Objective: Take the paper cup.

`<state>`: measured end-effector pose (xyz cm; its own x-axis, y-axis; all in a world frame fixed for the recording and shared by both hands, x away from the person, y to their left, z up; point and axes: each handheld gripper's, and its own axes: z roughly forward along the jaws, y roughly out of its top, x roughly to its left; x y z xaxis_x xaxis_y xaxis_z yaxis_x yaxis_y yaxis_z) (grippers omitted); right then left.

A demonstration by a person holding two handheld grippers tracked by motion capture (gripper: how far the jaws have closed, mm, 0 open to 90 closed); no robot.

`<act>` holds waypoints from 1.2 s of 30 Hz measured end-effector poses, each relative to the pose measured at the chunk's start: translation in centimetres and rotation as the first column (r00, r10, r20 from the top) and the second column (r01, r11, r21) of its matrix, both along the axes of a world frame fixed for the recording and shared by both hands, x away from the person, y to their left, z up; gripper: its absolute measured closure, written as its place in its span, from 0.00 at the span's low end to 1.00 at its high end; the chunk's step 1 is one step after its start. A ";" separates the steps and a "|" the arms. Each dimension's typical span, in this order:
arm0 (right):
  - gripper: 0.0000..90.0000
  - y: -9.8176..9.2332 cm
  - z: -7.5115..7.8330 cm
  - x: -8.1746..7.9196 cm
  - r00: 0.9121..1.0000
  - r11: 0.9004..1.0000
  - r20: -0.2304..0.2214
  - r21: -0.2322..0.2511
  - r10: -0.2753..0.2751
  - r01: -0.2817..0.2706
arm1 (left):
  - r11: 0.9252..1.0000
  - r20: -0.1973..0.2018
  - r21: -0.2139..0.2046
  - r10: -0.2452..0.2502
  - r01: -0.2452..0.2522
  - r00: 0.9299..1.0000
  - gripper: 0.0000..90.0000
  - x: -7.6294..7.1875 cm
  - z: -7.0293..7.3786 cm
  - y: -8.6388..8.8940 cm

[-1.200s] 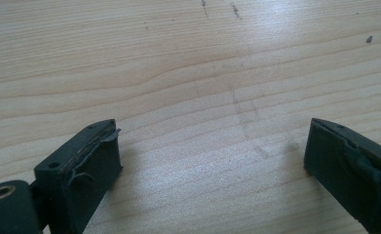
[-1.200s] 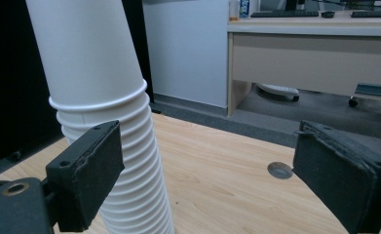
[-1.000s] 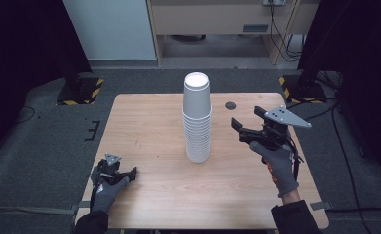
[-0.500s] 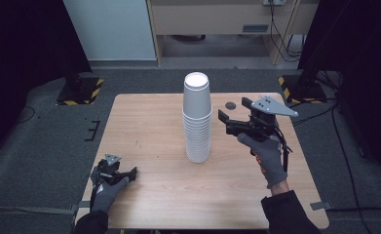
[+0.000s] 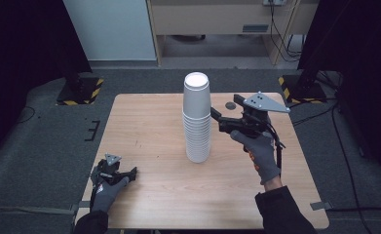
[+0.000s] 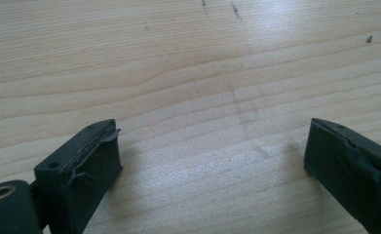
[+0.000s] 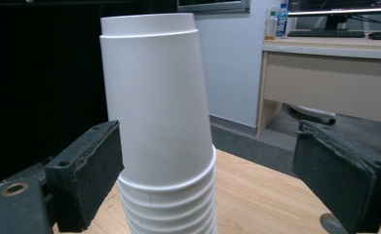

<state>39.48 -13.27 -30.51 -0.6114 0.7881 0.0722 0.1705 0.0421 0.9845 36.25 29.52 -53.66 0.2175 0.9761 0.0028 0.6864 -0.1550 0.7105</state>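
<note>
A tall stack of white paper cups (image 5: 197,117) stands upside down at the middle of the wooden table (image 5: 144,126). My right gripper (image 5: 216,118) is held level just right of the stack, open, its jaw tips close to the upper cups. In the right gripper view the stack (image 7: 159,126) rises between the two spread jaws, nearer the left one, with no visible contact. My left gripper (image 5: 129,171) rests low at the table's front left corner, open. Its jaws stand wide apart over bare wood (image 6: 202,97) in the left gripper view.
A small dark round disc (image 5: 230,105) lies on the table behind the right gripper. Dark floor surrounds the table, with yellow-and-black striped stand bases (image 5: 81,91) at the back corners. A desk (image 7: 334,63) and a pale wall panel (image 5: 115,29) stand beyond.
My right gripper has moved left and a little farther back, from well right of the stack to right beside its upper cups. The left gripper has stayed put.
</note>
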 end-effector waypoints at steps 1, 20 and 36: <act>0.12 0.4 0.1 0.1 1.000 1.000 0.003 0.003 0.012 -0.012 | 1.000 0.000 0.000 0.000 0.000 1.000 0.06 0.0 0.0 0.0; 0.12 3.4 -0.1 1.5 0.999 0.999 -0.003 -0.014 0.043 -0.043 | 1.000 0.000 0.000 0.000 0.000 1.000 0.06 0.0 0.0 0.0; 0.11 5.2 -0.6 2.8 0.999 0.999 -0.015 -0.027 0.040 -0.041 | 1.000 0.000 0.000 0.000 0.000 1.000 0.06 0.0 0.0 0.0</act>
